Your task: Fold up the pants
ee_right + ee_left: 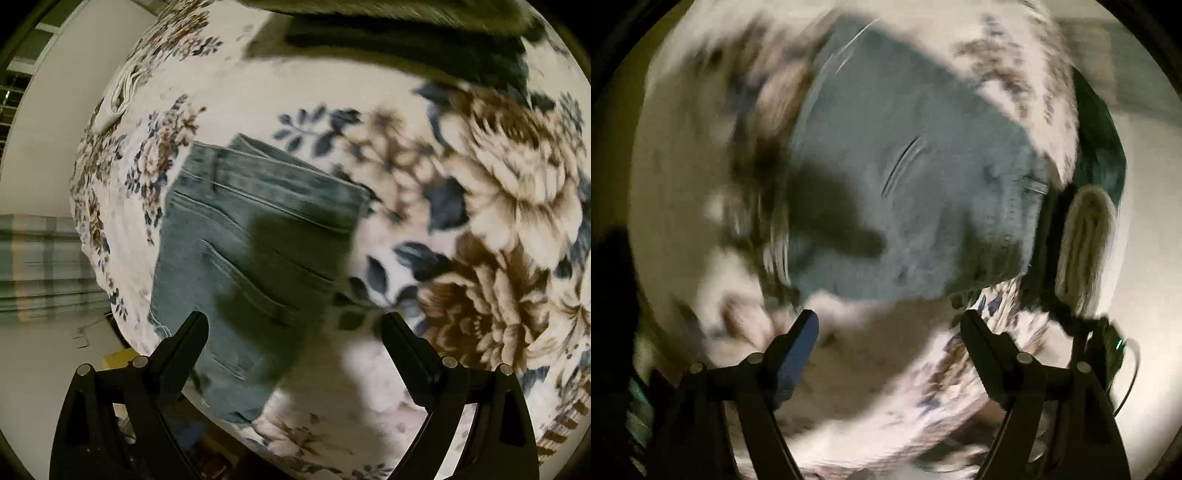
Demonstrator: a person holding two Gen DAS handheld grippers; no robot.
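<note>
Folded light-blue jeans (255, 251) lie on a floral blanket (498, 206), waistband toward the far side, a back pocket showing. My right gripper (295, 325) is open and empty above the near part of the jeans. In the blurred left wrist view the jeans (908, 177) fill the middle. My left gripper (890, 321) is open and empty, just short of their near edge. The other hand-held gripper and a knit sleeve (1086, 243) show at the right of that view.
The blanket covers a bed whose left edge (96, 258) drops to a pale floor. A white cable (125, 85) lies at the bed's far left. A plaid fabric (40, 258) sits beyond the edge. Dark clothing (406, 44) lies at the far side.
</note>
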